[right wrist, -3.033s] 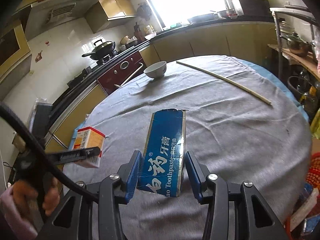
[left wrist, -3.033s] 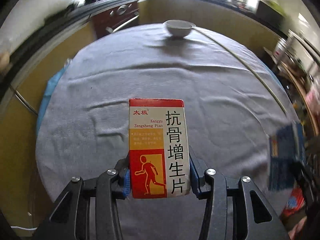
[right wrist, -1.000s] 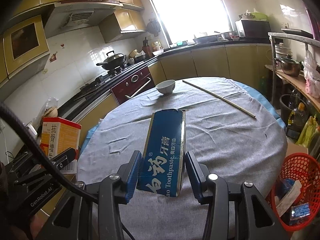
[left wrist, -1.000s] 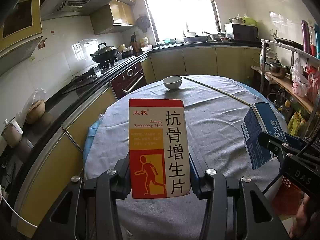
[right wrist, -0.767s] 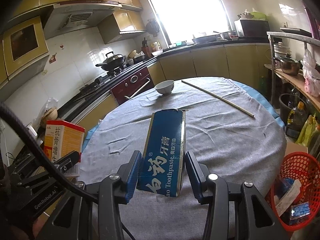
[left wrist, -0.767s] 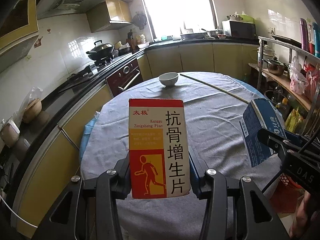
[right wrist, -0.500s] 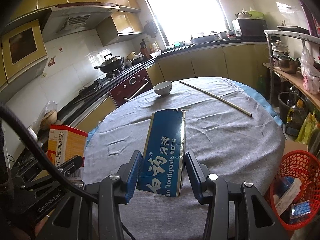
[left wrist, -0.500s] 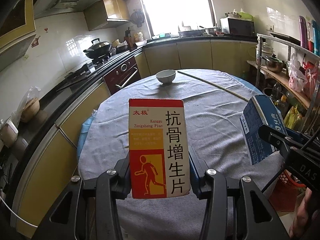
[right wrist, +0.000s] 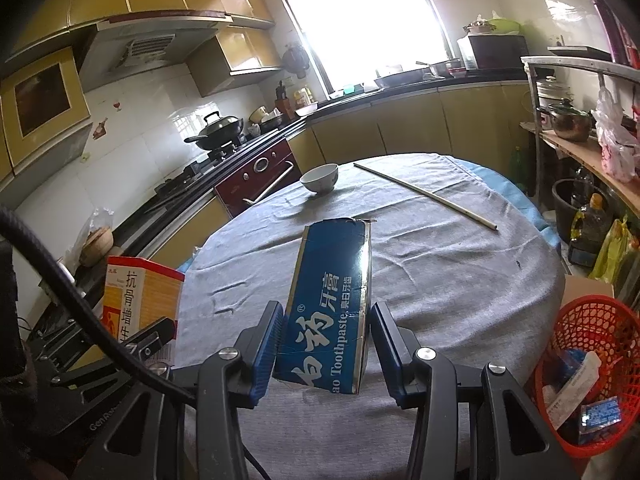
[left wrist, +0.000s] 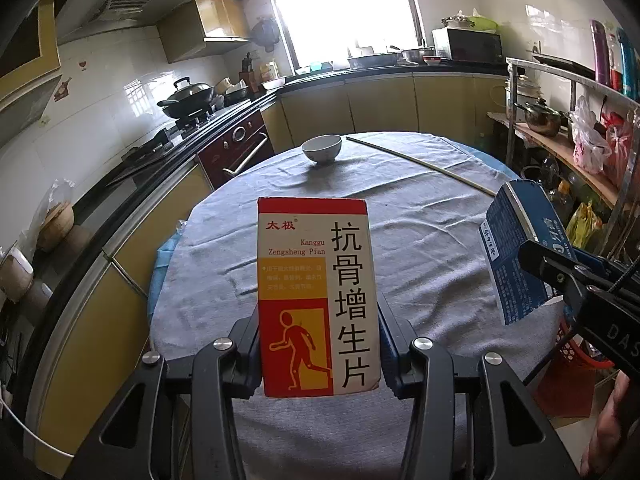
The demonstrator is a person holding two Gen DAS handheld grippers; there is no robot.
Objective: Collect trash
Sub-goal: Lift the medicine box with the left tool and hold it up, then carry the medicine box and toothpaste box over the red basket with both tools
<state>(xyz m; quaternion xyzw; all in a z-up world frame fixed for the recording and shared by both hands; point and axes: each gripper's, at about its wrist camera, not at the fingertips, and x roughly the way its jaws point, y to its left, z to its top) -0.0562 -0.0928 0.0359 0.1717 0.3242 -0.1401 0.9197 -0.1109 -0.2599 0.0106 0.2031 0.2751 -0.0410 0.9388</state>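
My left gripper (left wrist: pixel 318 340) is shut on a red, white and orange medicine box (left wrist: pixel 316 292), held upright above the near edge of the round table (left wrist: pixel 420 216). My right gripper (right wrist: pixel 324 344) is shut on a blue toothpaste box (right wrist: pixel 332 304), held above the table's near edge. The toothpaste box also shows at the right of the left wrist view (left wrist: pixel 516 252). The medicine box shows at the left of the right wrist view (right wrist: pixel 136 296). A red mesh trash basket (right wrist: pixel 592 364) with wrappers inside stands on the floor at the right, below the table.
A white bowl (left wrist: pixel 322 149) and a long thin stick (left wrist: pixel 420 164) lie at the table's far side on the grey cloth. Kitchen counters with a stove and wok (left wrist: pixel 188 98) run along the left and back. A metal shelf rack (right wrist: pixel 572 120) stands at the right.
Both grippers have risen and pulled back from the table with their boxes still held. The view now takes in more of the kitchen, and the red basket shows at the right.
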